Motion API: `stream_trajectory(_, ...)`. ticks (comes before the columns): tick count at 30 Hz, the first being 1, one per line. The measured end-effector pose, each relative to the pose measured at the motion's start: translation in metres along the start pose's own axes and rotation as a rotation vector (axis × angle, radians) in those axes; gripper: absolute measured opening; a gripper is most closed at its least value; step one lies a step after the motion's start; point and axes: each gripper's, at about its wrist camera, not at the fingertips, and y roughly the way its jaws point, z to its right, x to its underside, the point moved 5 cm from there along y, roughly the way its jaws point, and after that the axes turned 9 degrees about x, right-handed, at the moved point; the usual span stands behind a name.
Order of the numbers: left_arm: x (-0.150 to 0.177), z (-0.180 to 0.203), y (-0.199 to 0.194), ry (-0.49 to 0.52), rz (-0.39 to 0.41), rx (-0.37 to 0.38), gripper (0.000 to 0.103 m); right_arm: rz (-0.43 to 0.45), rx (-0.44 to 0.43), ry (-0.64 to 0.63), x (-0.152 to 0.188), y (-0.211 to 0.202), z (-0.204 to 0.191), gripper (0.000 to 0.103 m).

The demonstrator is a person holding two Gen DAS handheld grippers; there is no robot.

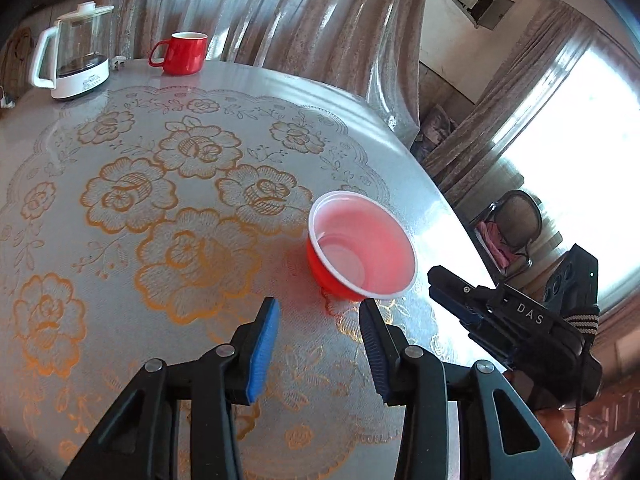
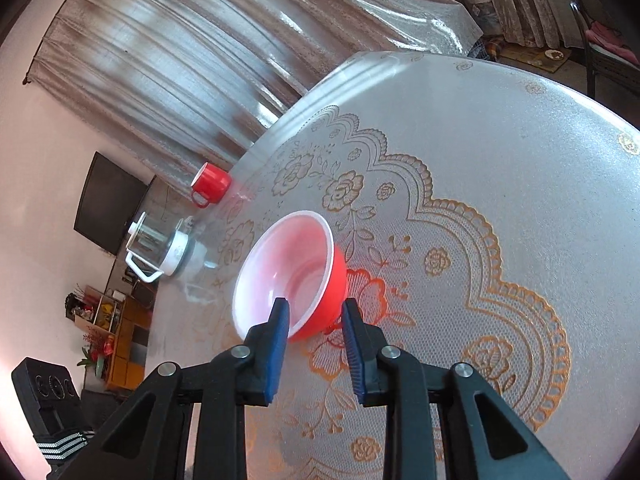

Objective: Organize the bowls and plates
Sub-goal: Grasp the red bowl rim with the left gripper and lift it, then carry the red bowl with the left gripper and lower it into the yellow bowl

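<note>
A red plastic bowl (image 1: 360,250) with a white inside stands upright on the round table (image 1: 120,240), near its right edge. My left gripper (image 1: 320,308) is open and empty, just short of the bowl. My right gripper (image 2: 314,308) is open with its blue pads on either side of the bowl's near rim; the bowl (image 2: 292,276) shows close up there. I cannot tell whether the pads touch it. The right gripper (image 1: 460,292) also shows at the right of the left wrist view, beside the bowl.
A red mug (image 1: 184,53) and a glass kettle on a white base (image 1: 76,56) stand at the table's far edge. Curtains hang behind. A chair (image 1: 516,220) stands past the right edge. The table edge curves close to the bowl.
</note>
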Motion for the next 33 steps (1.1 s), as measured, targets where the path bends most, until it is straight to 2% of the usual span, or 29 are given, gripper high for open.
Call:
stream_trajectory(4, -0.013, -0.004, 0.029, -0.044, -0.016, -0.004, 0.040, -0.008, 0.008, 0.027, -0.010, 0.014, 0.006, 0.024)
stream_trajectory(5, -0.015, -0.006, 0.035, -0.061, -0.023, -0.006, 0.037, -0.011, 0.008, 0.029, -0.011, 0.017, 0.007, 0.021)
stream_trajectory(7, -0.017, -0.006, 0.048, -0.069, -0.039, 0.005, 0.021, -0.017, -0.003, 0.036, -0.013, 0.022, 0.007, 0.018)
stream_trajectory(9, -0.016, -0.006, 0.055, -0.069, -0.052, 0.008, 0.014, -0.024, -0.010, 0.034, -0.013, 0.027, 0.006, 0.008)
stream_trajectory(10, -0.014, -0.005, 0.054, -0.072, -0.048, 0.010, 0.014, -0.026, -0.017, 0.030, -0.012, 0.028, 0.004, 0.008)
stream_trajectory(14, -0.007, -0.004, 0.039, -0.065, -0.028, 0.046, 0.013, -0.017, -0.011, 0.009, -0.005, 0.023, 0.001, 0.008)
stream_trajectory(17, 0.002, -0.004, 0.024, -0.065, -0.017, 0.044, 0.013, -0.025, -0.031, 0.014, 0.002, 0.018, 0.000, 0.008)
stream_trajectory(25, 0.037, -0.025, -0.025, -0.079, 0.003, -0.019, 0.013, -0.099, -0.061, -0.010, 0.039, 0.012, -0.022, 0.008)
stream_trajectory(33, 0.068, -0.061, -0.074, -0.134, 0.022, -0.089, 0.013, -0.192, -0.091, -0.066, 0.087, 0.018, -0.063, 0.008)
